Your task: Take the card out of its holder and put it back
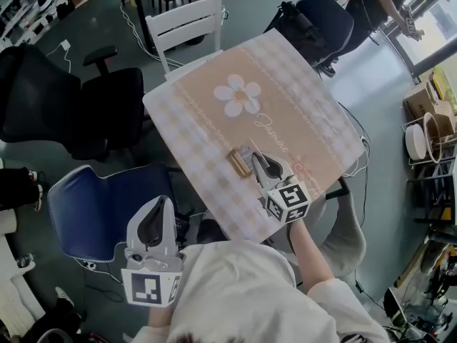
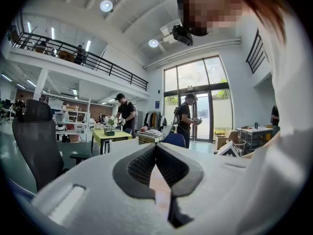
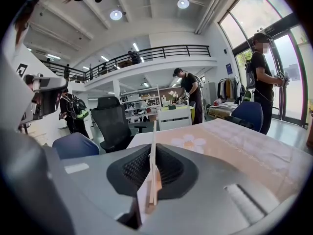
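Note:
A small wooden card holder lies on the table's checked cloth with a flower print, near the front edge. My right gripper sits just right of the holder, shut on a thin pale card. The card stands edge-on between the pads in the right gripper view. In the head view the card shows as a grey sliver at the fingertips, beside the holder. My left gripper hangs off the table at the lower left, above a blue chair; it is shut with nothing in it.
A white chair stands at the table's far side, a black office chair to the left, and a blue chair at the near left. Another blue chair and a person stand at the far right. Round baskets sit at the right edge.

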Tool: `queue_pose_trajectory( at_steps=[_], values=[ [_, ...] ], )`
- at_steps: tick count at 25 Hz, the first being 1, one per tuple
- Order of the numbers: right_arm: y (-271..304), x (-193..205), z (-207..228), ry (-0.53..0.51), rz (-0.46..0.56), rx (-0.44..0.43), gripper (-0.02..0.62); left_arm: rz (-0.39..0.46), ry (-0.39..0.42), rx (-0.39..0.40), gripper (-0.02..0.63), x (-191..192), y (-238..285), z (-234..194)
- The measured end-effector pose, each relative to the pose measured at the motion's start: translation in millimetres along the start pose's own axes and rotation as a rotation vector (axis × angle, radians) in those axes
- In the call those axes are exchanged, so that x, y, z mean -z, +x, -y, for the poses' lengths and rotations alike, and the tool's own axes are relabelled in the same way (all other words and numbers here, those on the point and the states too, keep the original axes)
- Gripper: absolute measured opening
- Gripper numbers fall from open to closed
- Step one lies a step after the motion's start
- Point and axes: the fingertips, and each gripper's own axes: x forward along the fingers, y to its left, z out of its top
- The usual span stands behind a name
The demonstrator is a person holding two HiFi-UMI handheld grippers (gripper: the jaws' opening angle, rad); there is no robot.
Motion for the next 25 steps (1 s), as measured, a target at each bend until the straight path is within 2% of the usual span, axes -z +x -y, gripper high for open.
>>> queue_pose_trajectory(
  at_steps=[25],
  values=[
    [14.5,25.3,-0.9,-0.012,-0.054,-0.012,0.018,-0.008,0.004,-0.003,-0.002,-0.1,3.3,-0.8]
  ],
)
